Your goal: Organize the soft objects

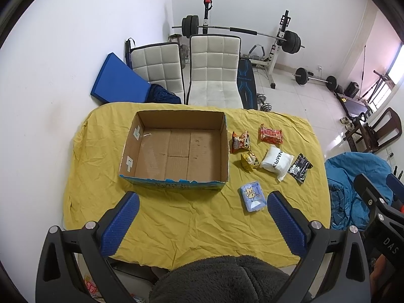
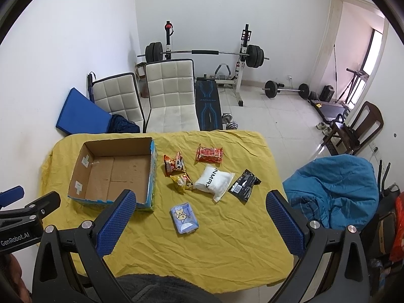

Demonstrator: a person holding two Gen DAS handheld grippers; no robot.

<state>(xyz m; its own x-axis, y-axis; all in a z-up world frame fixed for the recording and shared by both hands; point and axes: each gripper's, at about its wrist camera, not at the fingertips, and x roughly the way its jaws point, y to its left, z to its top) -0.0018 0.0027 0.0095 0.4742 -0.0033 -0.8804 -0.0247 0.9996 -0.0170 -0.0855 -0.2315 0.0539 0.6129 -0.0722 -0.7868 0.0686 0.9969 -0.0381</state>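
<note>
Step in hand: the start, by the look of it; the cardboard box (image 2: pixel 111 174) stands empty on the yellow tablecloth (image 2: pixel 227 240) and all six soft packets lie outside it, to its right.
Left gripper (image 1: pixel 202 223): its ribbed blue pads (image 1: pixel 121 223) stand wide apart and hold nothing; it hangs above the near edge of the table, facing the box.
Right gripper (image 2: pixel 199 223): likewise spread wide and empty, poised over the near cloth with the blue tissue pack (image 2: pixel 183 217) lying between its fingers in that view, well below them.
Next move: probably a descent on the tissue pack, the nearest packet; it calls for a gentle squeeze across its short sides, since soft film gives and may slip.
Tissue pack: flat, pillowy rectangle, pale blue film with a cartoon print.
White pouch (image 2: pixel 214 181): plump, cushion-shaped, matte white with black lettering.
Black sachet (image 2: pixel 244 183): thin, flat, glossy, just right of the white pouch.
Red packet (image 2: pixel 209 154): crinkly foil, sealed ends, farthest from the grippers.
Orange snack bag (image 2: pixel 174 166): puffed, creased foil, just beside the box wall.
Yellow snack bag (image 2: pixel 182 181): small and crumpled, touching the white pouch's corner.
Box: open-topped corrugated card, brown inside, blue print outside, torn rim.
Tablecloth: heavily wrinkled, which may snag a low finger.
</note>
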